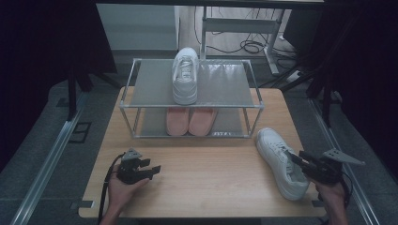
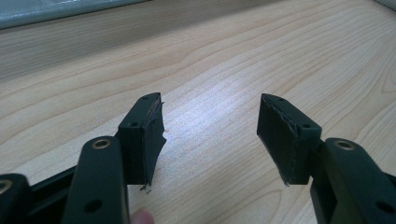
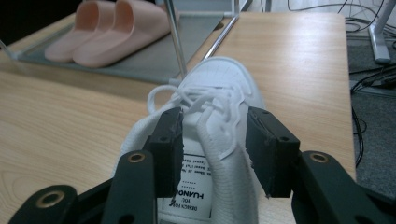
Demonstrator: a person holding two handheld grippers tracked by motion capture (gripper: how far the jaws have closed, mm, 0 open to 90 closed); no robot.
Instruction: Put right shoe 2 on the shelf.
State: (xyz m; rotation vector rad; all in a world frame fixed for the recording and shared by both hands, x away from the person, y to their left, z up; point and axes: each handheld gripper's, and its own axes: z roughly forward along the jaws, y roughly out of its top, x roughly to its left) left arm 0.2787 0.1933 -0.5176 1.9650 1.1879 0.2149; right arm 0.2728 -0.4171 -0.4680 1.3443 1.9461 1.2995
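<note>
White lace-up sneaker (image 1: 281, 161) on the wooden surface (image 1: 211, 173), right of the metal shoe rack (image 1: 141, 96), long axis running toe-first toward the rack, right gripper (image 3: 212, 140) jaws partly open astride its collar, insole print visible in right gripper view, left gripper (image 2: 210, 135) jaws wide open, empty.

Both tongs (image 1: 155, 169) (image 1: 296, 158) apparently agape

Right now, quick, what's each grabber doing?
Left gripper: open, holding nothing, over the table.
Right gripper: open, fingers astride the collar of the sneaker, not clamped yet.
</note>
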